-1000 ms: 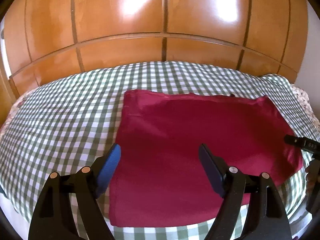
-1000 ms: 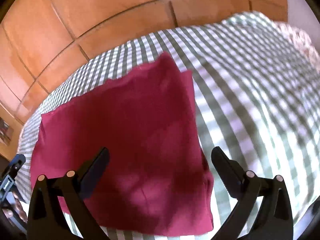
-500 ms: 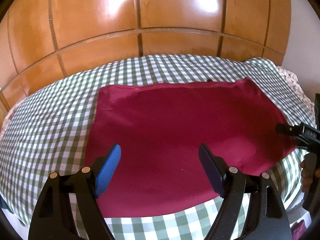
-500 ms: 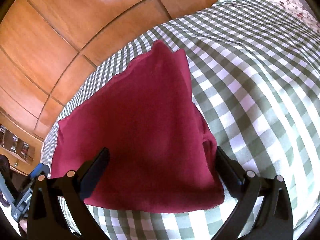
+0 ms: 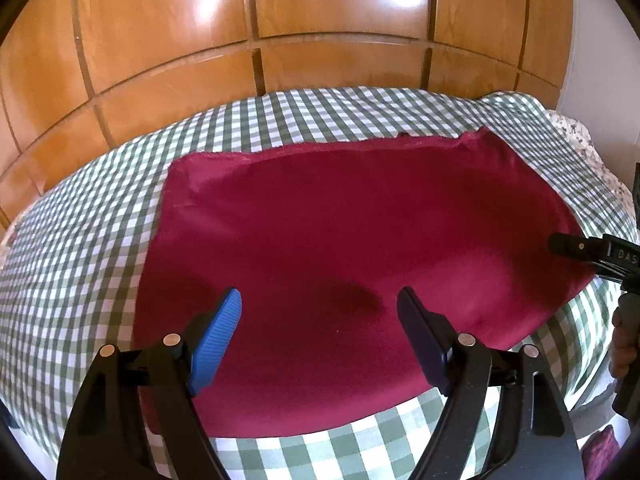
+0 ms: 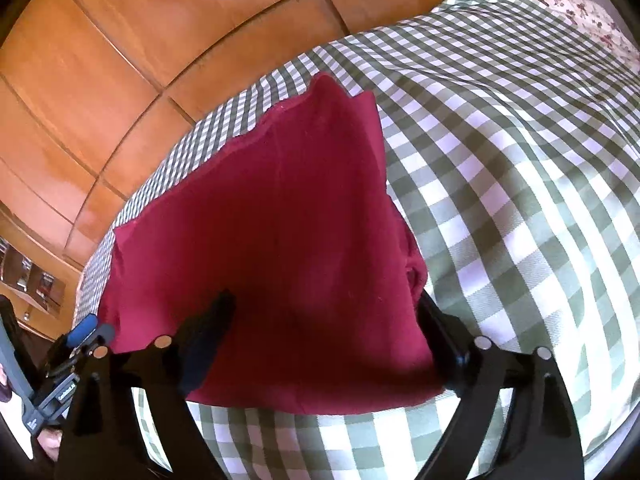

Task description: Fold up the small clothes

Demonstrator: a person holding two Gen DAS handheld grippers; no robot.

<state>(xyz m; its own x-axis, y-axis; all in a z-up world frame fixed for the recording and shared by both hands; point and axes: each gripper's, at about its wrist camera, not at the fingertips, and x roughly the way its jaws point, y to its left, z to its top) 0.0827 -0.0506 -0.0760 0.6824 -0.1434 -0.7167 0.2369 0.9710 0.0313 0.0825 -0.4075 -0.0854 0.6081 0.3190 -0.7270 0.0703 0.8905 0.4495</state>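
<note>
A dark red cloth lies flat on the green-and-white checked cover. In the right wrist view the cloth fills the middle, with its right edge doubled over. My left gripper is open and empty, over the cloth's near part. My right gripper is open and empty, low over the cloth's near right corner, its fingers apart on either side. The right gripper's tip also shows at the right edge of the left wrist view, and the left gripper at the lower left of the right wrist view.
A wooden panelled wall runs behind the covered surface. A floral fabric lies at the far right. The surface's near edge is just under my left gripper. A shelf with small items is at far left.
Both grippers have moved in closer over the cloth. The right gripper has dropped toward the cloth's near right corner. The cloth has not moved and both grippers stayed open.
</note>
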